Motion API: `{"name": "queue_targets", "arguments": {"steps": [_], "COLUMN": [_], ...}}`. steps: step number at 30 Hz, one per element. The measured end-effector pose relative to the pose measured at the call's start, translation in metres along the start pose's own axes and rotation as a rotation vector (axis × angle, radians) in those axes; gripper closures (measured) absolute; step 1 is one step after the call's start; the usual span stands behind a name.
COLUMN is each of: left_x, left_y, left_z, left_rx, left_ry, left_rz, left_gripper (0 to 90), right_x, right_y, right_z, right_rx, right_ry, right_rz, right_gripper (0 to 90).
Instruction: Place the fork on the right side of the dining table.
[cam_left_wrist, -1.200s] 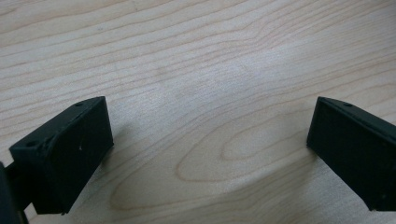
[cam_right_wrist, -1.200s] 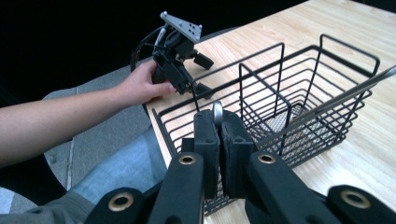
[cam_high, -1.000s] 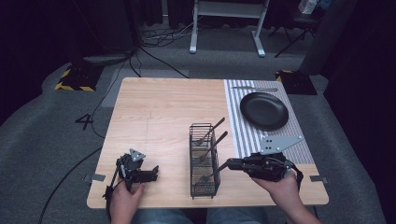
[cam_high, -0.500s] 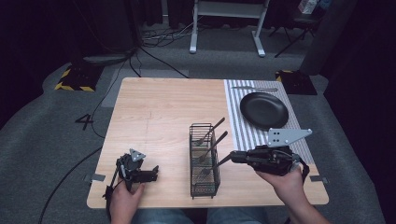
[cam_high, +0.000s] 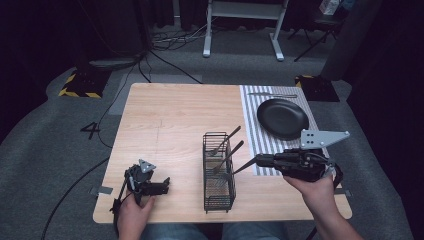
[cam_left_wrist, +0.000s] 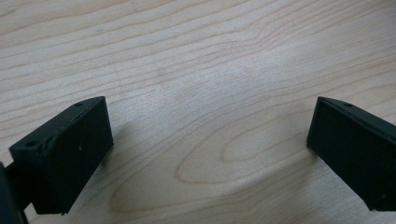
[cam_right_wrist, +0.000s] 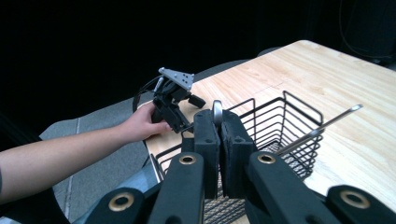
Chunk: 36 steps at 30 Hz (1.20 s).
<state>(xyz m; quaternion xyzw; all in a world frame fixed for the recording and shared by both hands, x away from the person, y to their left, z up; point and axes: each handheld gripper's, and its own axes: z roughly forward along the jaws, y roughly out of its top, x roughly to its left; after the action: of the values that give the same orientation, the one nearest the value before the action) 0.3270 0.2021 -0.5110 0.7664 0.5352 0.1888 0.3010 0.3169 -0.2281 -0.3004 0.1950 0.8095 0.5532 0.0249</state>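
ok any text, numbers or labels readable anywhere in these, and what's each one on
"4": a dark numeral on the grey floor left of the table.
Box at the top right edge of the high view: print too blurred to read.
Nothing readable on the grippers, wire basket or plate.

The table (cam_high: 175, 120) is evenly lit from above, while the surroundings are left dark. Soft shadows are cast beneath the left gripper (cam_left_wrist: 210, 154) jaws. The near jaws are slightly blurred in the right gripper view.
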Motion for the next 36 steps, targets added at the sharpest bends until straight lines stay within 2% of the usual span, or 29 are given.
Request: {"name": "queue_targets", "arguments": {"steps": [10,20,23,36], "left_x": [0.0,0.0,0.0,0.0], "left_y": [0.0,0.0,0.0,0.0], "left_z": [0.0,0.0,0.0,0.0], "left_rx": [0.0,0.0,0.0,0.001], "left_ry": [-0.002,-0.002,-0.002,-0.002], "left_rz": [0.004,0.004,0.004,0.004], "left_gripper": [0.3,0.3,0.3,0.2], "right_x": [-0.004,-0.009,-0.01,-0.02], "right_y": [0.004,0.002,0.001,-0.003], "right_z": [-0.022,-0.054,-0.061,-0.09], "right_rx": [-0.029,-0.065,-0.074,-0.101], "right_ry": [-0.031,-0.092,-0.097,-0.18], "right_rz": [0.009,0.028,0.039,0.056], "right_gripper": [87.0,87.0,87.0,87.0]}}
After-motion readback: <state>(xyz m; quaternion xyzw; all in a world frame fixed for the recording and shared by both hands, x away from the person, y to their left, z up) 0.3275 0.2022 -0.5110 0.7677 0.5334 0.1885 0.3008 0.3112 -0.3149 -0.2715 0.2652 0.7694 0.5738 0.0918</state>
